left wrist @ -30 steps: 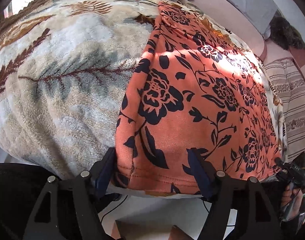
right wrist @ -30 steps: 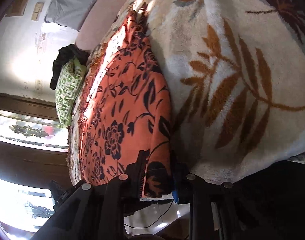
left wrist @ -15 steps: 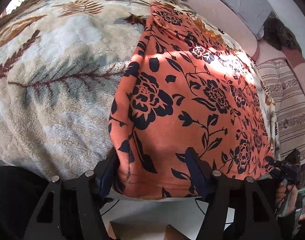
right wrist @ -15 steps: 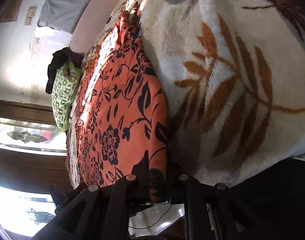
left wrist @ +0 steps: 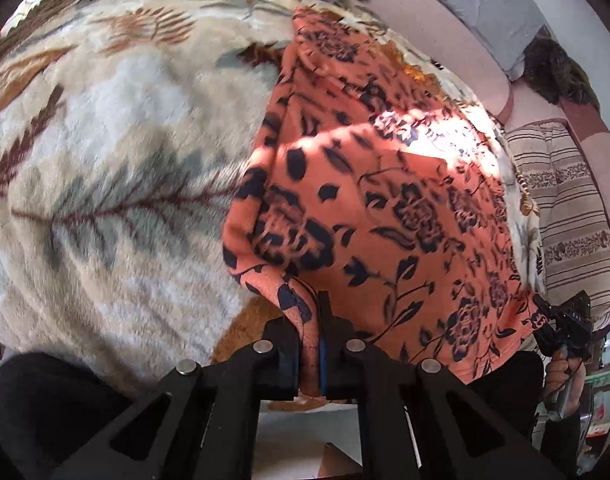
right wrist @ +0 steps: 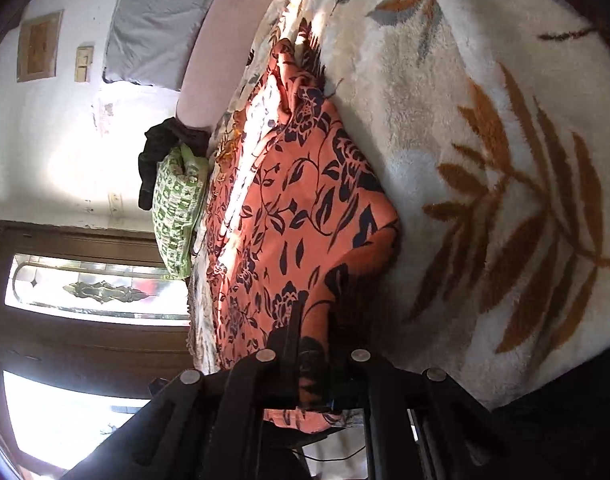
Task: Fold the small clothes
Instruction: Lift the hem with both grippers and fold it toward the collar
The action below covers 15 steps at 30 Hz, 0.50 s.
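Where the orange floral garment (left wrist: pixel 377 216) lies spread on the leaf-patterned fleece blanket (left wrist: pixel 117 168), both grippers hold its near hem. The left gripper (left wrist: pixel 311 344) has its fingers pressed together on a bunched fold at the garment's near left corner, lifting a peak of cloth off the blanket. The right gripper (right wrist: pixel 315 360) pinches the opposite near corner, which folds up between its fingers. The left wrist view alone shows the right gripper from outside, gripped in a hand (left wrist: pixel 561 376) at the garment's far-right hem, plus a striped cloth (left wrist: pixel 573 208) beyond the garment's right edge and a grey pillow (left wrist: pixel 477 4) past its far end. The right wrist view alone shows a window with patterned glass (right wrist: pixel 93 288) and a dark garment (right wrist: pixel 161 152) above the green patterned pillow (right wrist: pixel 177 208) (this pillow appears in both views), all beyond the garment's left side. Sunlight falls in a patch across the garment's far half.
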{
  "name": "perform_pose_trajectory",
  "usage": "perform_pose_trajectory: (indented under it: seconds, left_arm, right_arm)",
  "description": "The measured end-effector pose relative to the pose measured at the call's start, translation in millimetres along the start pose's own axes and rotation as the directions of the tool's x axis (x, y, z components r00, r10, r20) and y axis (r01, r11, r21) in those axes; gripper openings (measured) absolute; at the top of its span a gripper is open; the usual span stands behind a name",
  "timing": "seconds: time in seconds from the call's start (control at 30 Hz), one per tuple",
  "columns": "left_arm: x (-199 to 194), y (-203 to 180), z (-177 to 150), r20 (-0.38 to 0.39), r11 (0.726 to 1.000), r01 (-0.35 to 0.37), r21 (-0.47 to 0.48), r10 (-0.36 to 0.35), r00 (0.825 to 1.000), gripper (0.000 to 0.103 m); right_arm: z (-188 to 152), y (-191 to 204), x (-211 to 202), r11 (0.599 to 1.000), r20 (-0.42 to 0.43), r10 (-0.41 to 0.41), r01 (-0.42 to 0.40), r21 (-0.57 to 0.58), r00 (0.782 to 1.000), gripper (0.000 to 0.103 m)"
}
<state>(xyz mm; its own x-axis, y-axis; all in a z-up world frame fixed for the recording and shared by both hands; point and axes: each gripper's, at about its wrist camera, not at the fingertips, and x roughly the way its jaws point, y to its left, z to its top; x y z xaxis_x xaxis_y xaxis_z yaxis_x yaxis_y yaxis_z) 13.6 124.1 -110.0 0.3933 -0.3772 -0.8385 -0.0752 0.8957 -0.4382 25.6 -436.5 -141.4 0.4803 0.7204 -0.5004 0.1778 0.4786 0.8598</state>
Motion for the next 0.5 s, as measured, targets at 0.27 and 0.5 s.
perform_pose_trajectory:
  seconds: [0.27,0.5]
  left_arm:
    - [-54,-66,177,0.309,0.981,0.114,0.158,-0.159,0.938,0.010]
    - [81,-23,284,0.221,0.967,-0.241,0.084,0.218,0.951,0.044]
  right_arm:
    - [131,126,28,0.961,0.107,0.189,-0.161,-0.226,0.976,0.008]
    - [248,113,111,0.969,0.262,-0.010,0.075,-0.237,0.965,0.089]
